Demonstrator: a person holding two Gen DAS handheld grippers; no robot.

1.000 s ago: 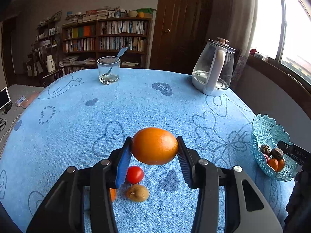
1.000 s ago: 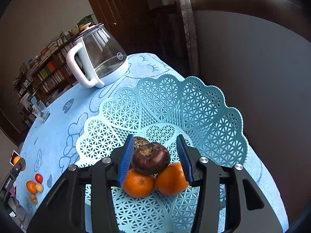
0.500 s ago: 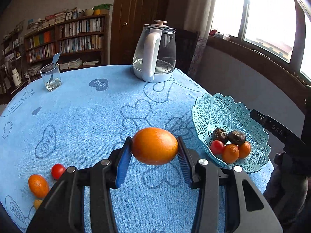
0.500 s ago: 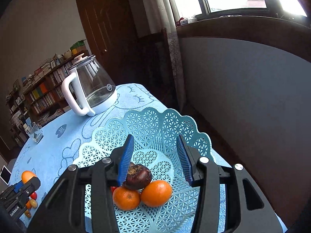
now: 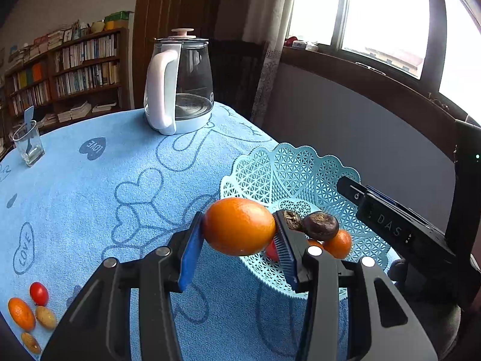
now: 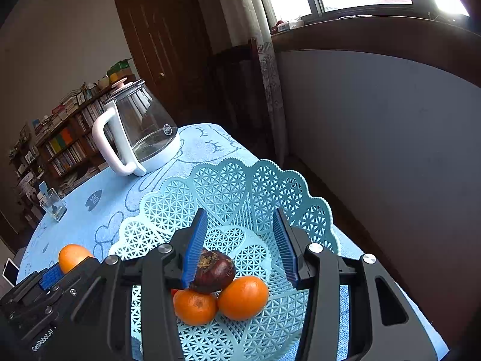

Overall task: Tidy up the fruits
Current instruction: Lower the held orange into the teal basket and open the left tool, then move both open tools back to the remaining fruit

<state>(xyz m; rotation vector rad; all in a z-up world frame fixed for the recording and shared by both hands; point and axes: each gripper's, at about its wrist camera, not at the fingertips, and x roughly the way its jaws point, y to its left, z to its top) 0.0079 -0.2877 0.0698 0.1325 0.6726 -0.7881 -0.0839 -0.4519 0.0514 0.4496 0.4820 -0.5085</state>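
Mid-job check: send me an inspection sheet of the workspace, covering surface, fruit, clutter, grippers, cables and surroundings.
Surface: round table under a blue heart-print cloth.
Job's things: pale blue lattice plastic basket holds two small oranges, dark brown fruits and something red; four small fruits lie loose on the cloth.
Clutter: glass kettle with white handle; glass tumbler with a blue utensil.
Grippers: left gripper shut on a large orange near the basket rim; right gripper open above the basket.
Cables: nothing seen.
Surroundings: bookshelves, wooden door, curtain, window.
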